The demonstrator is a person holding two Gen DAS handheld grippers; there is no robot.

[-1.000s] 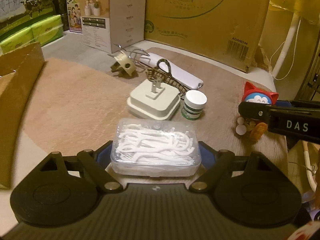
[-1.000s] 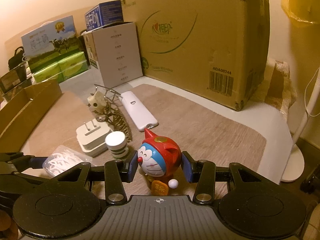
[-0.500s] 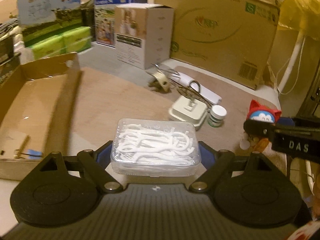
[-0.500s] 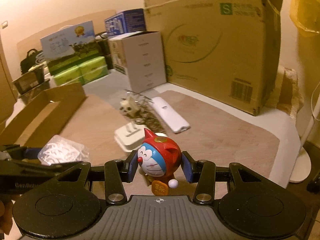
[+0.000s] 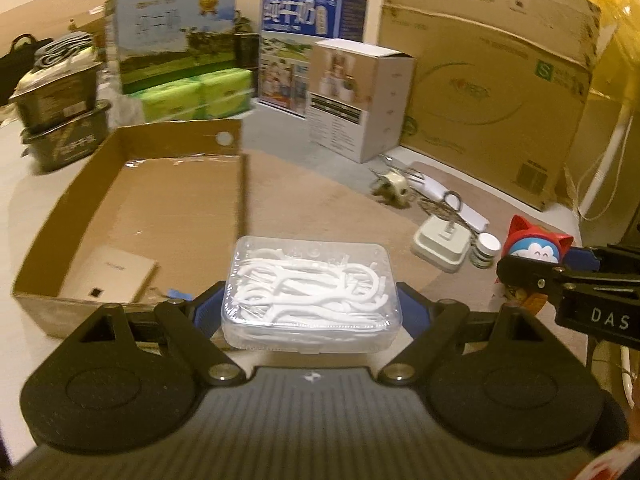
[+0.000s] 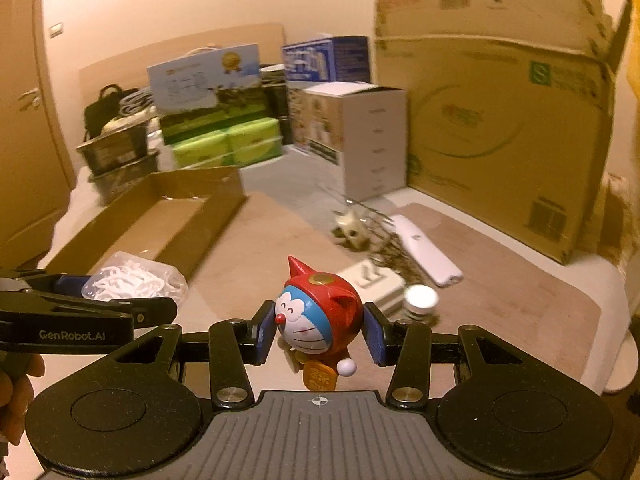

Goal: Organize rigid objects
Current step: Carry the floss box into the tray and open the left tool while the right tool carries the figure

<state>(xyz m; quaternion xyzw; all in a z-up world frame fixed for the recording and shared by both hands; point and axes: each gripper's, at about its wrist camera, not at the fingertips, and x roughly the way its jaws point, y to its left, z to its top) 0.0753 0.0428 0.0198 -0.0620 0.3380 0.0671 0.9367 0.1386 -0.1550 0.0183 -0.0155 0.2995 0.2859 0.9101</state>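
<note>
The shallow open cardboard tray [image 5: 132, 216] serves as the landmark here. Inside it, toward the near end, lies a flat tan packet [image 5: 108, 276] with a small dark mark, and a bit of blue [image 5: 175, 293] peeks out at the near wall beside it; the rest of the tray floor is bare cardboard with a shiny taped strip at the far end.

Just right of the tray's near corner, the left gripper [image 5: 312, 308] is clamped wide across a clear plastic box [image 5: 311, 289] full of white floss picks; the blue pads press on its two short ends and the box is held above the surface. Further right of the tray, the right gripper [image 6: 318, 330] pinches a red-and-blue cat figurine [image 6: 316, 322] by the sides of its head, jaws fairly narrow, the figurine upright with a gold plaque at its feet.

On the brown mat [image 5: 320, 208] well right of the tray rest a white charger plug [image 5: 442, 242], a small white-lidded jar [image 5: 485, 249] touching it, a long white remote [image 6: 426, 250], a cream adapter [image 5: 394, 190] and a tangle of thin metal pieces.

Behind the tray stand a white carton [image 5: 362, 98], green packs [image 5: 196, 94] and a large brown box [image 5: 488, 80]
</note>
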